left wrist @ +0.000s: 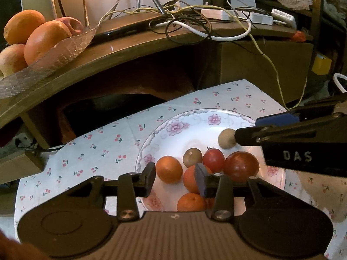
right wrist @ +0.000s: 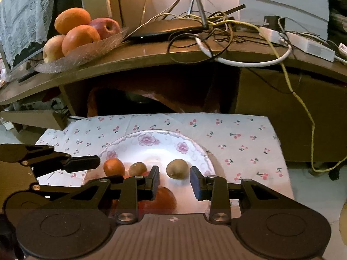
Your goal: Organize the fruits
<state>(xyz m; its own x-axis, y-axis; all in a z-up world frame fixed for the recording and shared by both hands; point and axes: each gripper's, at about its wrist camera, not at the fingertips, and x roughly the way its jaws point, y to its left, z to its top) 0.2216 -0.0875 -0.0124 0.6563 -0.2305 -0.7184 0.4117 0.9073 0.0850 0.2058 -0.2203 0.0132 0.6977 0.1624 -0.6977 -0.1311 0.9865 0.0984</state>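
A white floral plate [left wrist: 195, 119] [right wrist: 151, 149] on a cherry-print cloth holds small fruit: tangerines [left wrist: 169, 169] [right wrist: 114, 166], red tomatoes [left wrist: 241, 166] [right wrist: 161, 199], and brown kiwis [left wrist: 226, 138] [right wrist: 177, 168]. My left gripper [left wrist: 176, 178] is open and empty, hovering over the tangerines at the plate's near side. My right gripper [right wrist: 174, 183] is open, its fingers either side of a kiwi just ahead; in the left wrist view its fingers [left wrist: 249, 133] touch or nearly touch that kiwi. The left gripper also shows in the right wrist view [right wrist: 82, 163].
A glass bowl [left wrist: 54, 56] [right wrist: 86, 52] with oranges and apples sits on a wooden desk [left wrist: 130, 49] behind the cloth. Tangled cables [left wrist: 190, 21] [right wrist: 216, 28], adapters and a dark tablet lie on the desk. A yellow cable [right wrist: 303, 108] hangs at the right.
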